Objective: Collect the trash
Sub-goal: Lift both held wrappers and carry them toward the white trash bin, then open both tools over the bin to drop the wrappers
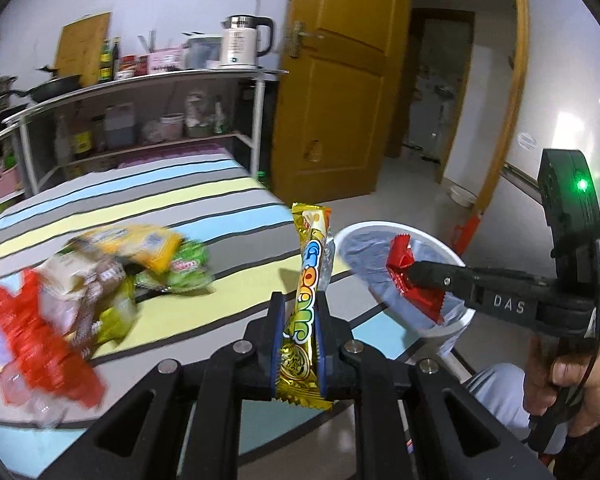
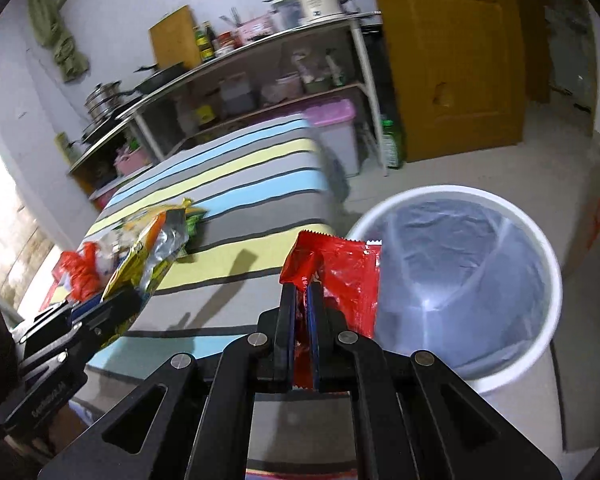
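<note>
The right gripper (image 2: 300,304) is pinched on a crumpled red wrapper (image 2: 340,280), which sticks up and to the right of its fingers; the bin (image 2: 548,320), white with a clear liner, lies just to the right of and below that claw, its mouth open upward; from the left wrist view the red wrapper (image 1: 408,276) already hangs over the bin (image 1: 452,252), so the right hand is the nearer one and, I judge, needs only to let go; the left gripper (image 1: 300,312) is clamped on a long yellow wrapper (image 1: 306,300), its long axis running straight up between the fingers; for this hand the bin lies to the right and a little ahead, past the edge of the striped bed (image 1: 228,204), so it has farther to travel; the right gripper's body (image 1: 496,300) lies across that path over the bin's near rim, and the two claws could collide if both go in at once; more wrappers (image 1: 112,268) wait in a blurred heap on the bed to the left, well apart from the bin; shelves (image 1: 140,84) with pots and a kettle (image 1: 244,44) stand behind, clear of the work.
</note>
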`<move>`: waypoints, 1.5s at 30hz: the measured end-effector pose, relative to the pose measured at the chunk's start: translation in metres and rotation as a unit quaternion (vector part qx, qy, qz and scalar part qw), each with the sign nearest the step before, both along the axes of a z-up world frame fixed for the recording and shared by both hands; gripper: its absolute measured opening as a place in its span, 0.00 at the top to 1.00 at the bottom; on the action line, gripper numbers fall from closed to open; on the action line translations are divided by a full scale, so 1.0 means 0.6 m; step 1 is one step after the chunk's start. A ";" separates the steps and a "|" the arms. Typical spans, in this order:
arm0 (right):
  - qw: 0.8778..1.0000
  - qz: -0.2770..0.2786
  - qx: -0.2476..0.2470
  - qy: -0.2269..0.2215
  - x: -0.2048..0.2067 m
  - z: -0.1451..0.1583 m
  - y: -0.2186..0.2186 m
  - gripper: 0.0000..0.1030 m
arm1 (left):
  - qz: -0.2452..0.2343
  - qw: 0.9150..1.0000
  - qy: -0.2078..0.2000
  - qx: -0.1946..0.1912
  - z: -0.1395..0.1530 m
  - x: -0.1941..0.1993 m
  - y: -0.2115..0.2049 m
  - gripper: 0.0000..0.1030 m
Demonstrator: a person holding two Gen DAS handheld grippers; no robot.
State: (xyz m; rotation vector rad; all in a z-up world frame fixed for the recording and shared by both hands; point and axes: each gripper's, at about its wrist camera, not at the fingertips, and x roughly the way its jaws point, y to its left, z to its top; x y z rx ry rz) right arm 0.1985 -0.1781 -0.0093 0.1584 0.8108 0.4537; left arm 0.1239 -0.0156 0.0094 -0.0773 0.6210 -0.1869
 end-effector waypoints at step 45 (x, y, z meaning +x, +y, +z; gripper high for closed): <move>0.997 -0.066 0.038 -0.008 0.007 -0.007 -0.122 0.71 | -0.044 0.997 0.029 -0.059 -0.008 0.096 -0.072 0.58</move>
